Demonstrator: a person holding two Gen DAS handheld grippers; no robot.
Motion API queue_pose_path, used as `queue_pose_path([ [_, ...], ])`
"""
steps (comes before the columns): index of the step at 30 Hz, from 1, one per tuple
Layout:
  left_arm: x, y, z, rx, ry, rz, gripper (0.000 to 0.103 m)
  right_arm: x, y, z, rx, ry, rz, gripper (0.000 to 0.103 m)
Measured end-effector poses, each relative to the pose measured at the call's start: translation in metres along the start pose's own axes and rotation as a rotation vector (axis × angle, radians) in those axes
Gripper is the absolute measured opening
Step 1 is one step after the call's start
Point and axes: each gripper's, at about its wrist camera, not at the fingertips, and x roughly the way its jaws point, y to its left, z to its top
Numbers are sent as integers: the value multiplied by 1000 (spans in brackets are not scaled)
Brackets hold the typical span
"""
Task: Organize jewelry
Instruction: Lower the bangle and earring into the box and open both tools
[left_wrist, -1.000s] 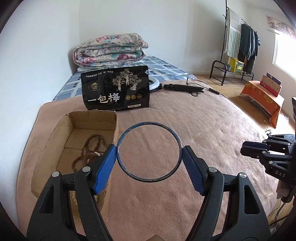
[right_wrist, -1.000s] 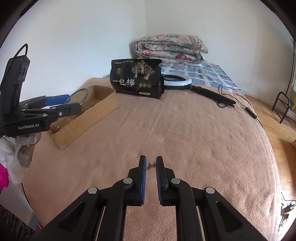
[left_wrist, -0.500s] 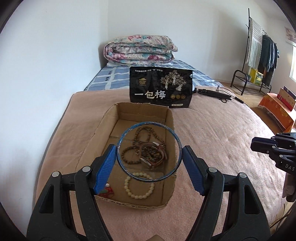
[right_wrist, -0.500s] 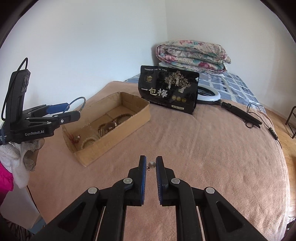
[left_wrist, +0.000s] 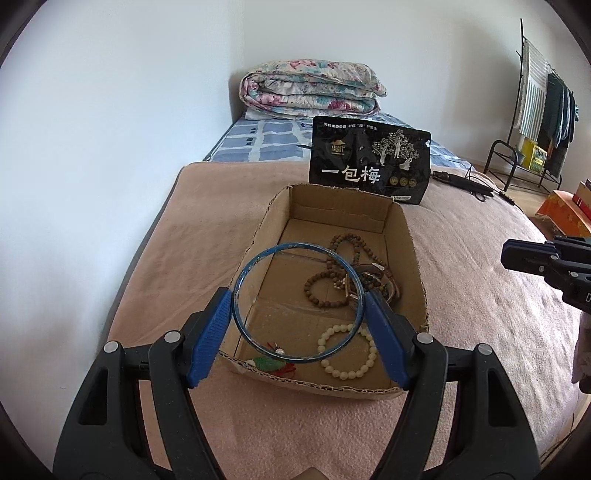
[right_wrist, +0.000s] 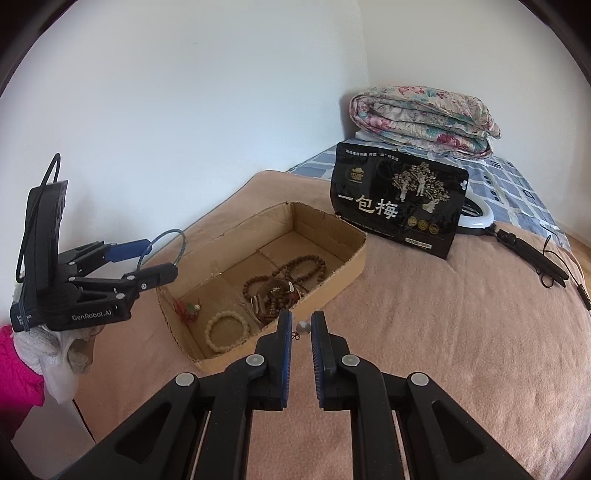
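Observation:
My left gripper (left_wrist: 298, 314) is shut on a thin blue bangle (left_wrist: 243, 273) and holds it above the near end of an open cardboard box (left_wrist: 415, 258). The box holds brown bead strings (left_wrist: 332, 284), a cream bead bracelet (left_wrist: 347, 373) and a green and red charm (left_wrist: 269, 363). In the right wrist view the left gripper (right_wrist: 147, 258) hovers with the bangle (right_wrist: 177, 240) at the box's (right_wrist: 351, 258) near left corner. My right gripper (right_wrist: 301, 328) is nearly shut on a small pearl earring (right_wrist: 303, 326), just right of the box's near side.
A black snack bag (left_wrist: 369, 162) stands behind the box. A folded floral quilt (left_wrist: 310, 90) lies at the wall. A ring light (right_wrist: 480, 218) and black cable (right_wrist: 535, 258) lie on the pink blanket to the right. A clothes rack (left_wrist: 535, 110) stands far right.
My left gripper has swung left and closer over the box with the bangle. My right gripper has moved toward the box with the earring still between its fingers.

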Motion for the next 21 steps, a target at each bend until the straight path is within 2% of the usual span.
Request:
queue_pose_path([
  [12, 25, 17, -1, -32, 34, 14, 75, 41, 32, 14, -32, 21, 55, 8],
  [21, 32, 19, -2, -38, 40, 9, 75, 66, 33, 23, -33, 36, 53, 8],
])
